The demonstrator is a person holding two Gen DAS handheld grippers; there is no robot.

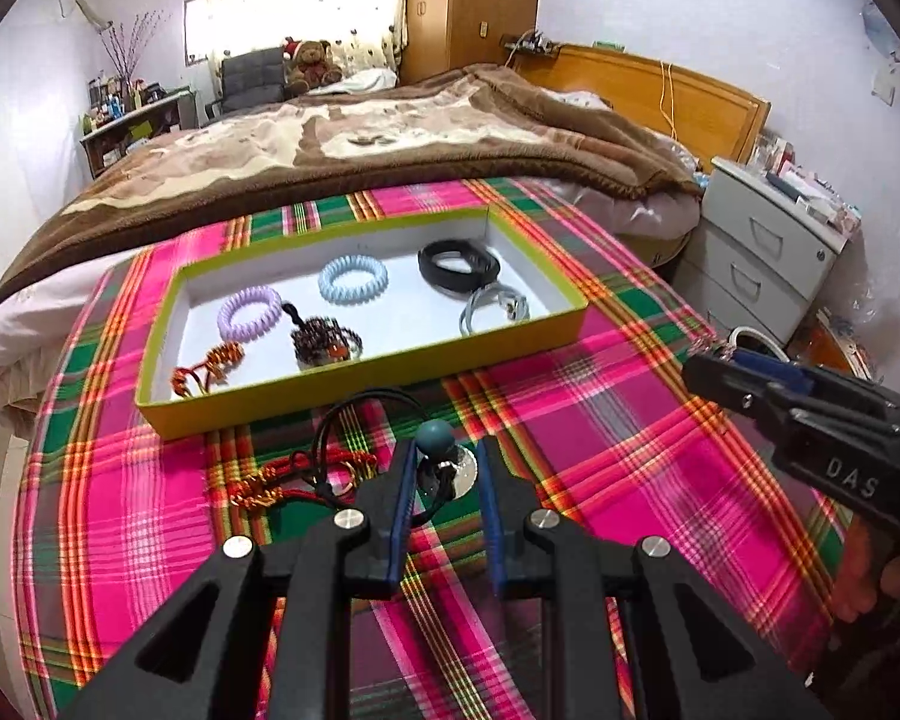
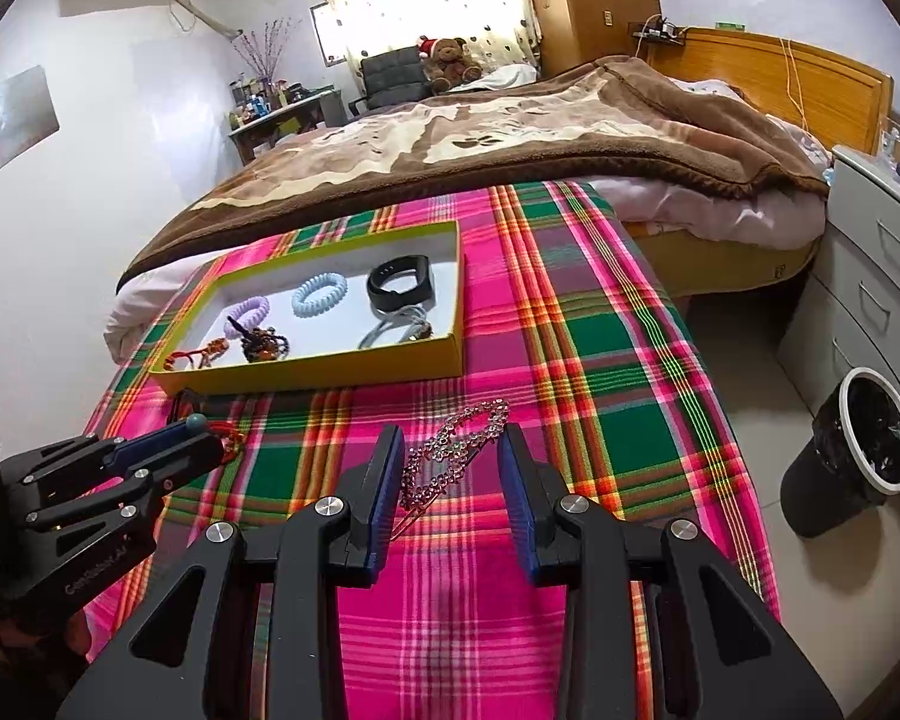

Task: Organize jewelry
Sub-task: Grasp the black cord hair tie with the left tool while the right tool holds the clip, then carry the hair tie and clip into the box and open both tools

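Left wrist view: the left gripper (image 1: 444, 468) sits low over the plaid cloth (image 1: 600, 420), fingers spread apart and gripping nothing. Between the blue pads lies a teal-beaded pendant (image 1: 435, 437) on a black cord (image 1: 354, 414), its bead end toward the box, its long axis running along the fingers, with a small silver disc (image 1: 465, 468) just beside it. The cord loops off to the left and touches a red and gold braided cord (image 1: 282, 480) lying crosswise on the cloth. Just beyond, the yellow-green box (image 1: 354, 378) lies with its long side across the view. Inside it: a lilac coil band (image 1: 249, 312), a pale blue coil band (image 1: 353, 279), a black wristband (image 1: 459, 264), a grey band (image 1: 492, 312) at the right end, a dark bead bracelet (image 1: 324, 342) and an orange cord bracelet (image 1: 210, 366) at the near left corner. The right gripper (image 1: 711, 360) comes in from the right edge, level, with something sparkly at its tip.

Right wrist view: the right gripper (image 2: 450, 474) is spread wide, pads either side of a pink rhinestone hair clip (image 2: 456, 450) without closing on it. The clip rests on the cloth, long axis tilted from near left to far right. The box (image 2: 330, 360) stands ahead to the left; the left gripper (image 2: 192, 444) enters from the left edge. Off the cloth's right edge stands a black bin (image 2: 858, 456) on the floor.
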